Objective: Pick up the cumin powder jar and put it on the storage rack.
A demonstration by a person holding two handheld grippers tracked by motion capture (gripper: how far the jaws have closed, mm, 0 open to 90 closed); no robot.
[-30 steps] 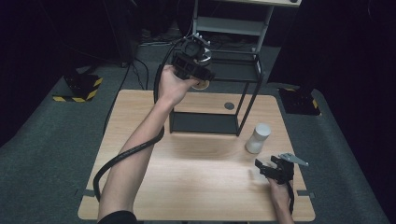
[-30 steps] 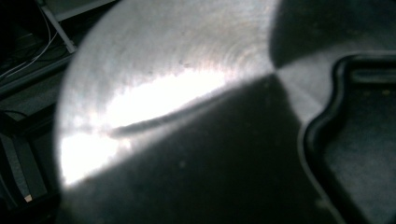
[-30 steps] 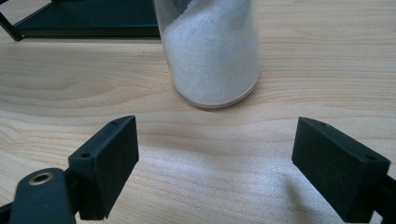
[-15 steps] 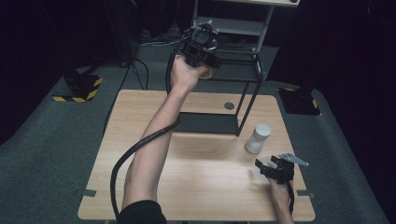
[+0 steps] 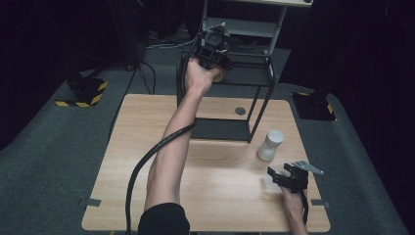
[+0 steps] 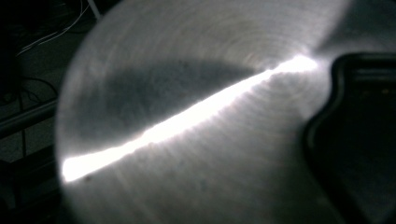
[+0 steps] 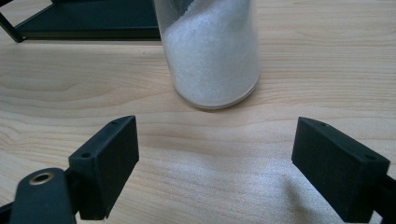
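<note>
A white-filled jar (image 7: 210, 51) stands right of centre on the light wooden table (image 5: 122, 161), beside a black metal rack (image 5: 230, 98). Right gripper (image 5: 285, 179), jaws apart, sits lower right. Left gripper (image 5: 214, 49), top centre, holds something metallic; jaws' state unclear. Dark carpeted room; no writing legible.

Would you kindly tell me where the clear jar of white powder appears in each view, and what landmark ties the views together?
High view: the clear jar of white powder stands upright on the table's right side, just beyond the right gripper.
Left gripper view: not in it; a shiny metal disc sits close to the lens.
Right gripper view: top centre, ahead of the open jaws.
Shared landmark: the black frame's base plate.
</note>
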